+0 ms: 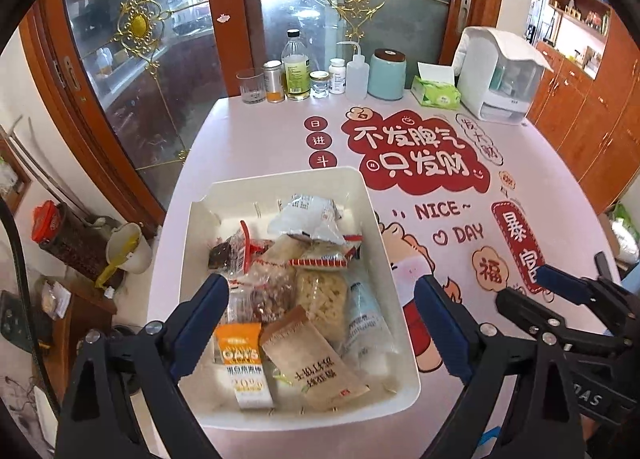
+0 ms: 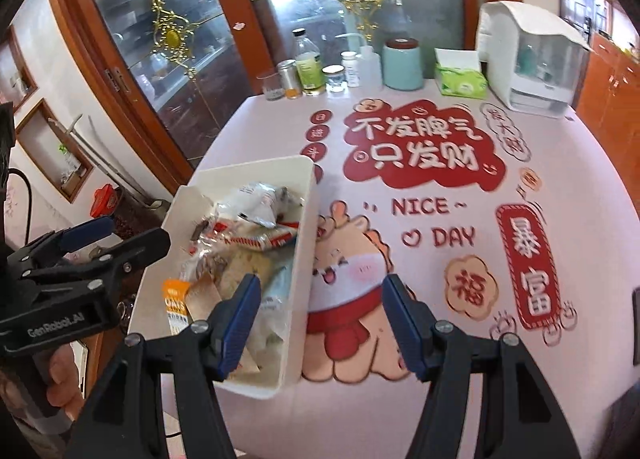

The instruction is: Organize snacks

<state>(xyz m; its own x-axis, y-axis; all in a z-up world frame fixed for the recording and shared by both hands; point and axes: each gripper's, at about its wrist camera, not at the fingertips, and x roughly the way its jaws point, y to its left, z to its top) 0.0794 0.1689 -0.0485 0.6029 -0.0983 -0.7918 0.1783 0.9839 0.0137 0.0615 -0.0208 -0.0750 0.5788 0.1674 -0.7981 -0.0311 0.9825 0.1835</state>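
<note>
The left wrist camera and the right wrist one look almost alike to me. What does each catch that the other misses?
Only the left wrist view looks straight down into the white bin, showing the brown kraft snack packet whole, plus the white cup with a yellow spoon beside the table.

Only the right wrist view shows the whole cartoon print on the tablecloth.

Both show the orange oats bar, mint canister, green tissue box, and both open grippers: left, right.

both tools look alike: the left gripper (image 1: 320, 323) and right gripper (image 2: 318, 319) have matte black plastic arms, ridged blue finger pads (image 1: 200, 323) and silver screws at the pivots. white "genrobot.ai" lettering marks the left body, gripped by bare-skinned fingers (image 2: 60, 379).
</note>
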